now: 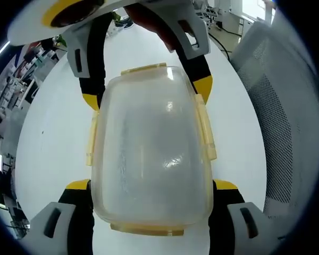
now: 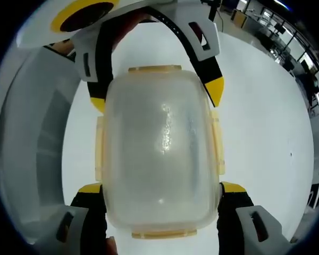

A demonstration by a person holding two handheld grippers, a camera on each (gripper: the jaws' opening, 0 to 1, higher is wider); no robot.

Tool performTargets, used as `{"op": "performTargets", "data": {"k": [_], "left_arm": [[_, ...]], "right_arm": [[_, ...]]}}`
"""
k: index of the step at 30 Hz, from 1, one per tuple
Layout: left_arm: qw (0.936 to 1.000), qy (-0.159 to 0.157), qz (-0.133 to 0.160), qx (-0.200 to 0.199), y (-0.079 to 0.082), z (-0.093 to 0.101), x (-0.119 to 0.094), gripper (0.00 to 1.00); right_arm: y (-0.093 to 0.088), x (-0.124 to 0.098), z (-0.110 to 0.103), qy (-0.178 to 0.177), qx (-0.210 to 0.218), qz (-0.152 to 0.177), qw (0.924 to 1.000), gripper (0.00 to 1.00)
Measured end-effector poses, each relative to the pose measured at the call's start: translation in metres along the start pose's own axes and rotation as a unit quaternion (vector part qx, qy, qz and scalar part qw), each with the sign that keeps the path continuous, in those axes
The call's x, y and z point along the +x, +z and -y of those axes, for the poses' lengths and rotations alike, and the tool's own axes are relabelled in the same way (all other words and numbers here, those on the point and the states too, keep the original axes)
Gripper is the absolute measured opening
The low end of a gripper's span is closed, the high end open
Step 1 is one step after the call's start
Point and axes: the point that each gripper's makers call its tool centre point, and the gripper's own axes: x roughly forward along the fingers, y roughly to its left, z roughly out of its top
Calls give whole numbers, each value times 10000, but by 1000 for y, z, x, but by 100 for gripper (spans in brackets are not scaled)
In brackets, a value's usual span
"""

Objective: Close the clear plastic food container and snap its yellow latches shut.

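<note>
The clear plastic food container (image 1: 151,154) sits on the white table (image 1: 53,159) with its lid on. Yellow latches run along its sides (image 1: 206,130) and ends (image 1: 146,229); I cannot tell if they are snapped down. My left gripper (image 1: 151,186) is shut on the container, one yellow-tipped jaw pressed against each side wall. The right gripper (image 1: 146,93) clamps the opposite end. In the right gripper view, the container (image 2: 159,149) lies between the right gripper (image 2: 162,187) at the bottom and the left gripper (image 2: 157,96) at the top, with a side latch (image 2: 217,143) visible.
A grey mesh chair (image 1: 287,133) stands close beside the table, and in the right gripper view the chair (image 2: 37,143) is on the left. Workshop clutter (image 1: 10,95) lines the far edge. Bare white tabletop (image 2: 266,133) surrounds the container.
</note>
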Motion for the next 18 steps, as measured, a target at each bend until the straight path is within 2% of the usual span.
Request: {"op": "performTargets", "data": {"k": [18], "left_arm": [[10000,-21,72,46,3,-15,4,91]], "right_arm": [[-4,-1,15,-59,97,12,9999,87]]}}
